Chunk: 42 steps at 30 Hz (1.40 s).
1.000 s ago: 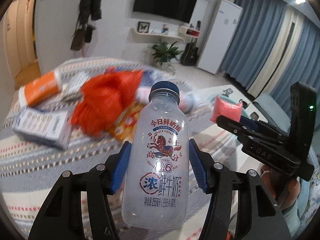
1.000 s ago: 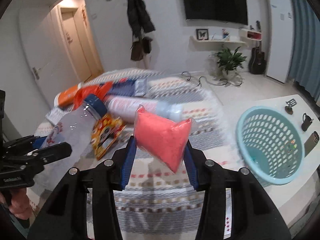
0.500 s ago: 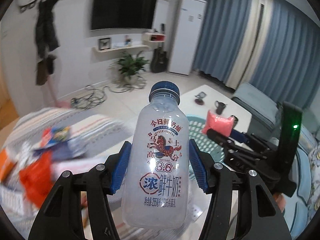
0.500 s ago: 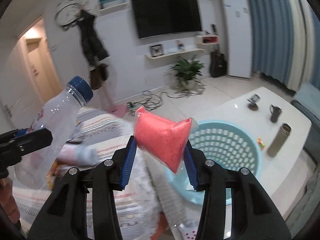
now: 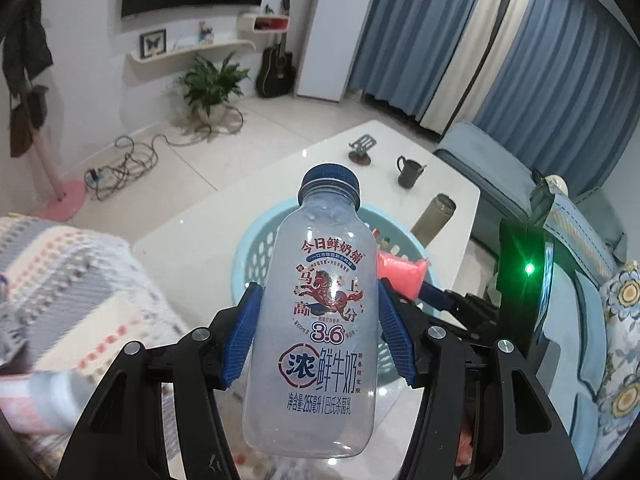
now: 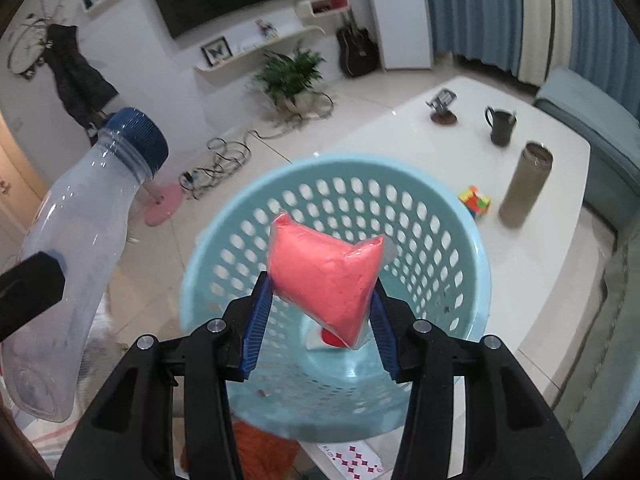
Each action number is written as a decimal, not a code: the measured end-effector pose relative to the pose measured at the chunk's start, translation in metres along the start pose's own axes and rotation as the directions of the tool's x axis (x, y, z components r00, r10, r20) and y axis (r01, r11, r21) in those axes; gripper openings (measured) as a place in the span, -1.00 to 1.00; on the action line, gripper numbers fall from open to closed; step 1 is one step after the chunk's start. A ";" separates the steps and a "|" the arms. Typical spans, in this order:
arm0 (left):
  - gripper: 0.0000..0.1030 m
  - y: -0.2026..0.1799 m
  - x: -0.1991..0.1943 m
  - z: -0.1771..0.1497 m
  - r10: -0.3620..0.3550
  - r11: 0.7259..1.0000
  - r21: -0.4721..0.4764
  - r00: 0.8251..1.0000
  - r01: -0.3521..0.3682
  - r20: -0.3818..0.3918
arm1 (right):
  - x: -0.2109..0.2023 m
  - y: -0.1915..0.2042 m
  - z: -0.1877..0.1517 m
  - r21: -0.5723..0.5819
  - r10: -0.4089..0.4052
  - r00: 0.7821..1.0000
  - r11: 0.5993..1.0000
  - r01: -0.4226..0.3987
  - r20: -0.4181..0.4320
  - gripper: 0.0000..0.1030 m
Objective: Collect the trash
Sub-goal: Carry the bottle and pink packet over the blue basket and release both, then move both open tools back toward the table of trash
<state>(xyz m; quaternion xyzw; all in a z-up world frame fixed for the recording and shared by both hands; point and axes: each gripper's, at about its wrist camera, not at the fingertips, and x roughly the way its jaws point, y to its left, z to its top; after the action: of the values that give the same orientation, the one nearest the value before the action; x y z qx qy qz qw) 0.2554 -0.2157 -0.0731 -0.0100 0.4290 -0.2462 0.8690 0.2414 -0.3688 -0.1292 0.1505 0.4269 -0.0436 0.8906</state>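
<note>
My left gripper (image 5: 319,300) is shut on a clear empty milk bottle (image 5: 316,380) with a blue cap, held upright; the same bottle (image 6: 80,240) shows at the left of the right wrist view. The right gripper (image 6: 320,284) holds a pink packet (image 6: 324,264) between its blue pads, and its jaws are opening. The packet hangs right over the mouth of a light blue perforated basket (image 6: 440,184). A white and red scrap (image 6: 324,340) lies at the basket's bottom. In the left wrist view the basket (image 5: 256,248) sits behind the bottle, with the pink packet (image 5: 402,276) to its right.
The basket stands on a white table (image 6: 540,280) with a grey tumbler (image 6: 524,184), a dark mug (image 6: 500,124), a colour cube (image 6: 474,200) and a small stand (image 6: 442,106). A striped bed cover (image 5: 80,280) lies at the left. A blue sofa (image 5: 500,160) borders the table.
Both grippers have swung away from the littered bed toward the table. The basket, once off to the right, now lies directly under the pink packet. Both items stay held.
</note>
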 end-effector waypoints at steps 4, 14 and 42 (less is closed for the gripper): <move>0.08 0.005 0.025 0.005 -0.006 1.000 -0.012 1.000 0.006 -0.027 | 0.021 -0.007 -0.001 0.012 -0.020 0.999 1.000 0.021 -0.031 -0.11; 0.19 0.018 0.040 0.007 -0.052 0.998 -0.047 0.998 0.051 -0.023 | 0.039 -0.023 -0.001 0.090 -0.047 0.998 0.995 0.051 -0.043 0.46; 0.24 0.091 -0.136 -0.051 0.071 0.988 -0.146 0.976 -0.041 0.205 | 0.080 0.046 -0.004 -0.041 -0.315 0.948 0.948 0.316 0.042 0.67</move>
<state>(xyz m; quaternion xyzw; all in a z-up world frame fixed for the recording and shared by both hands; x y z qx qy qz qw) 0.1865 -0.0663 -0.0254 -0.0852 0.3515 -0.1879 0.9132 0.2984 -0.3195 -0.1834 0.0586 0.4309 -0.1779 0.8828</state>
